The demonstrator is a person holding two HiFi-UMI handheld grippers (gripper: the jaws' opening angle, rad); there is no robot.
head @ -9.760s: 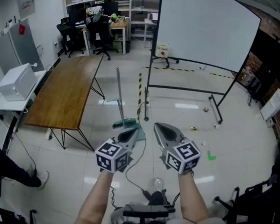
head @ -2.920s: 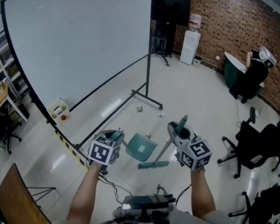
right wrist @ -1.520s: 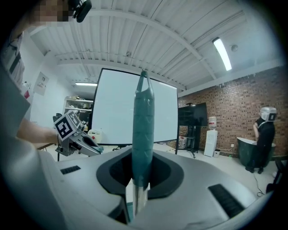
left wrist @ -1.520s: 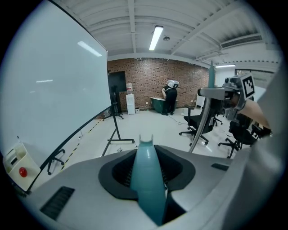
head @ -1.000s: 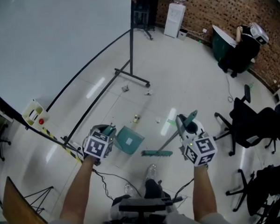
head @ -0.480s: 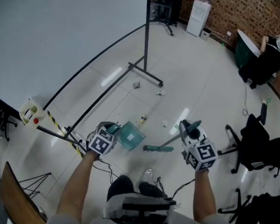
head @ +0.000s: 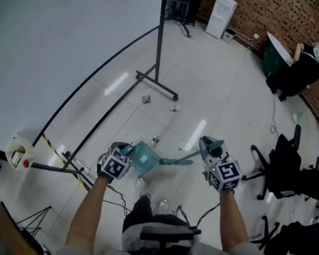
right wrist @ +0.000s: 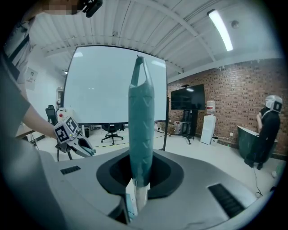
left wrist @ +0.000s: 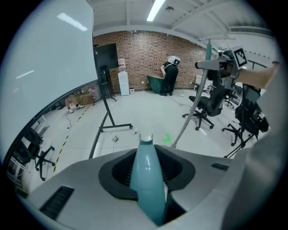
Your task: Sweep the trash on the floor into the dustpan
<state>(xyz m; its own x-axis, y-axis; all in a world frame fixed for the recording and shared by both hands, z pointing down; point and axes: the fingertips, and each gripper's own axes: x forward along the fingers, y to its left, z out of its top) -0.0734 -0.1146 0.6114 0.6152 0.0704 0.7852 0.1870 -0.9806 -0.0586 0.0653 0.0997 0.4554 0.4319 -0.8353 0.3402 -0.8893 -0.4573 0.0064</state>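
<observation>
In the head view my left gripper (head: 125, 151) is shut on the teal handle of a teal dustpan (head: 145, 156), which hangs low over the white floor. My right gripper (head: 208, 146) is shut on the teal grip of a broom; its shaft slants down left to the broom head (head: 170, 161), right beside the dustpan. A small bottle (head: 155, 141) and a scrap (head: 181, 147) lie just beyond them. Crumpled trash (head: 146, 99) and another piece (head: 174, 108) lie farther off. The dustpan handle (left wrist: 146, 179) fills the left gripper view, the broom grip (right wrist: 141, 130) the right gripper view.
A whiteboard stand's black leg (head: 157, 83) crosses the floor behind the trash. Office chairs (head: 281, 163) stand at the right. A person (head: 300, 58) bends at a green bin far right. A black cable and my shoes (head: 144, 185) are near my feet.
Both grippers have come down and forward. The broom head has drawn in against the dustpan, and both now sit closer to the bottle and scrap.
</observation>
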